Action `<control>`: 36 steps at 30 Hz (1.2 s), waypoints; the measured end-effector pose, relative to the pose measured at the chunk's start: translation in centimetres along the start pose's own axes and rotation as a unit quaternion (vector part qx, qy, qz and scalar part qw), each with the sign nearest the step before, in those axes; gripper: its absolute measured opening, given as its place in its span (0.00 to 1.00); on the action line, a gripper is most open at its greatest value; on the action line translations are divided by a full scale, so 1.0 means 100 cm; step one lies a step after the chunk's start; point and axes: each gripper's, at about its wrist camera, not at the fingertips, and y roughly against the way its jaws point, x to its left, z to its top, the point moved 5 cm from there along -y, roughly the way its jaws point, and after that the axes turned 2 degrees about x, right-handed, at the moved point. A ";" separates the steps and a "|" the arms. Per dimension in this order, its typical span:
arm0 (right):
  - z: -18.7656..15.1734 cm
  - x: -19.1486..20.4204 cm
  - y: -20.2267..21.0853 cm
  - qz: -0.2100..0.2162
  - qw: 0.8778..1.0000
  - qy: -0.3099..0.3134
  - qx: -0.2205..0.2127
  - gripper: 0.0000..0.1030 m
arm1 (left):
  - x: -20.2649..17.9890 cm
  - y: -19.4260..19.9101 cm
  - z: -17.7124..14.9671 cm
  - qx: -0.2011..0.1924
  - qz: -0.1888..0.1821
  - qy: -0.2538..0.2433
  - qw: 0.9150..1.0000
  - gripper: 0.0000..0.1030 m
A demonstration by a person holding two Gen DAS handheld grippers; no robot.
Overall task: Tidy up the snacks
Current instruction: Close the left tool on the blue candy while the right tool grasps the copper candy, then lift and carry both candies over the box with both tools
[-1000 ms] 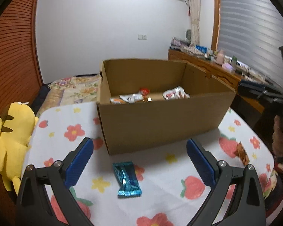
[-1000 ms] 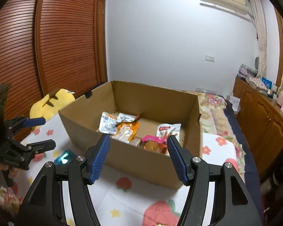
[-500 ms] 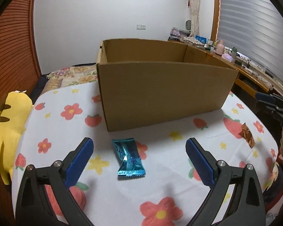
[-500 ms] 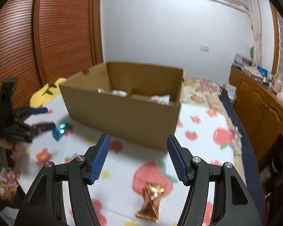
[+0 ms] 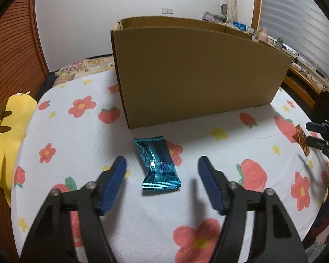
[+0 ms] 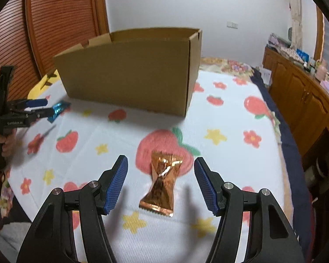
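Note:
A teal foil snack packet (image 5: 158, 164) lies on the flowered tablecloth, between the blue pads of my left gripper (image 5: 161, 164); the jaws are closing and stand apart from the packet on both sides. In the right wrist view a copper foil snack packet (image 6: 162, 183) lies between the fingers of my right gripper (image 6: 160, 165), which is open and not touching it. The cardboard box (image 5: 197, 74) stands just beyond both packets; its inside is hidden from here. The left gripper (image 6: 45, 107) shows at the far left of the right wrist view, by the teal packet (image 6: 58, 108).
A yellow plush toy (image 5: 6, 135) lies at the table's left edge. A wooden sideboard (image 6: 300, 92) with small items runs along the right wall. Slatted wooden doors (image 6: 44, 22) stand behind at the left. The tablecloth (image 6: 230, 120) ends near the right packet.
Both grippers have come down toward the table, so the box's inside has dropped out of sight. The left jaws have narrowed around the teal packet. The copper packet now sits between the right fingers.

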 end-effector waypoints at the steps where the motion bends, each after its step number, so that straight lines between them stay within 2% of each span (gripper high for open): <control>1: -0.001 0.001 -0.003 0.000 1.000 0.001 0.006 0.62 | 0.001 -0.002 0.000 0.004 0.002 0.000 1.000 0.59; 4: -0.005 0.005 -0.012 -0.002 1.000 0.005 0.024 0.62 | 0.003 -0.006 -0.001 0.013 0.000 0.006 1.000 0.57; 8: -0.008 0.008 -0.019 -0.004 0.999 0.010 0.035 0.58 | 0.005 -0.012 -0.004 0.023 0.001 0.012 1.000 0.46; 14: -0.010 0.006 -0.022 -0.008 0.999 0.003 0.042 0.56 | 0.007 -0.012 -0.003 0.024 -0.003 0.018 1.000 0.45; 18: -0.009 0.005 -0.023 -0.018 0.999 0.003 0.045 0.56 | 0.009 -0.012 -0.001 0.024 0.002 0.019 1.000 0.31; 25: -0.011 0.005 -0.023 -0.025 0.999 0.005 0.046 0.55 | 0.007 -0.010 -0.003 0.017 0.004 0.013 1.000 0.28; 28: -0.013 0.005 -0.020 -0.027 0.999 0.005 0.043 0.49 | 0.004 -0.006 -0.005 0.013 0.003 0.009 1.000 0.28; 30: -0.014 0.003 -0.018 -0.028 0.999 0.001 0.043 0.38 | -0.001 -0.003 -0.006 0.009 0.003 0.000 1.000 0.28; 36: -0.015 0.001 -0.015 -0.025 0.999 0.001 0.046 0.21 | -0.011 0.006 -0.005 -0.005 -0.003 -0.006 1.000 0.28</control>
